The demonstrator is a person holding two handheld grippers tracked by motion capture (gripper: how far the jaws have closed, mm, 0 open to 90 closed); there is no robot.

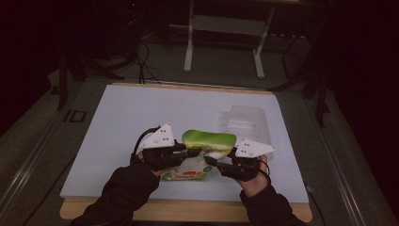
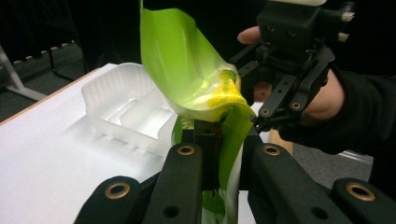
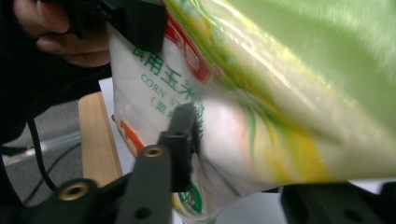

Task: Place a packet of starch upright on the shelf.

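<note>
One bag of corn starch (image 1: 203,149) was held up just above the near middle of the counter (image 1: 122,117), gripped from both sides. The left gripper (image 1: 192,151) had its fingers (image 2: 183,173) clamped on the bag's green upper part, the film pinched flat between them in the left gripper view. The right gripper (image 1: 212,160) had its fingers (image 3: 180,140) closed on the white printed side of the bag (part of the label read "CORN").

As a judgement, the work looked to be at an early-to-middle stage: the bag was lifted and secured by both grippers, its green top (image 2: 187,70) bent over, but no opening or tear could be made out, and nothing had gone into the clear plastic tray (image 1: 244,120) that lay apart from the bag, farther back on the right. Opening the bag and emptying it probably remained.

Counted: one bag, one tray, two grippers.
</note>
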